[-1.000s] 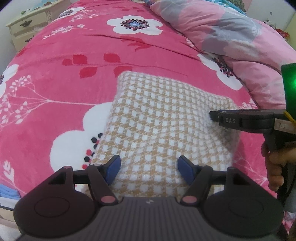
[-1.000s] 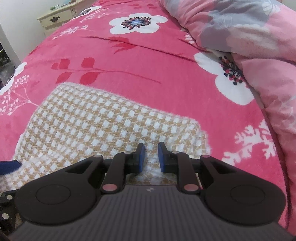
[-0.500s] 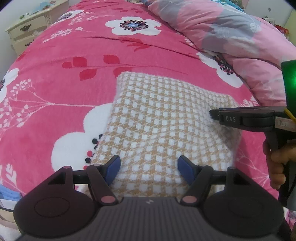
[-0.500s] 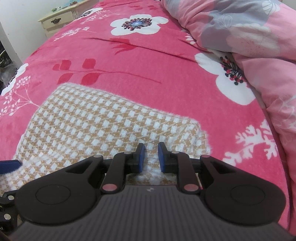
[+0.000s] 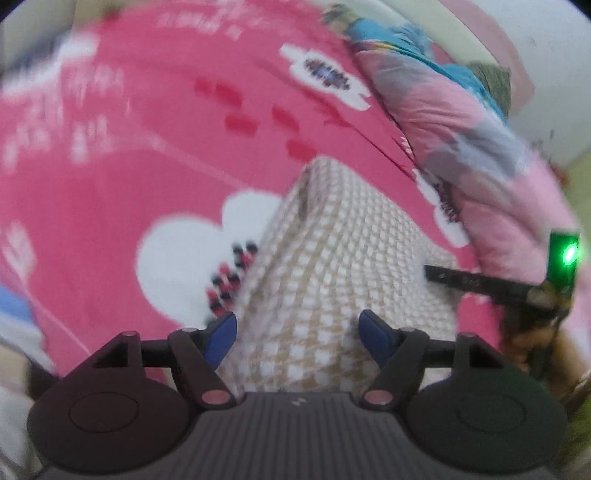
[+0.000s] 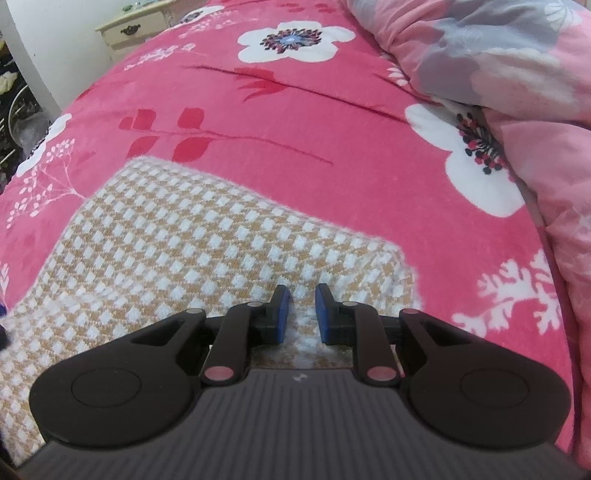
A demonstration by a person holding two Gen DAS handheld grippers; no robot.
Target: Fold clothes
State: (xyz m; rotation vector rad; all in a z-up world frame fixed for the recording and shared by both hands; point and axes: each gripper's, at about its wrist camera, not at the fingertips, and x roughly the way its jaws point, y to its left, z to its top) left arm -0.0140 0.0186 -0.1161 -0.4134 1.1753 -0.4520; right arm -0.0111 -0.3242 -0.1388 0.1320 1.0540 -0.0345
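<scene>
left claw [image 5: 298,334] opening, empty | right claw [image 6: 303,314] nearly closed, pinching checked garment [image 6: 177,251] | writing: none legible

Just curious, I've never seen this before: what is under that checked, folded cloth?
The checked cloth lies flat on a pink flowered blanket, which shows all around it. Whatever is directly beneath the cloth is covered and cannot be seen.

Folded garment [image 6: 207,254] lies on the bed [image 6: 258,122]. Bunched quilt [image 6: 517,74] runs along the bed's right side. A dresser [image 6: 133,31] stands beyond the bed's far left corner.
</scene>
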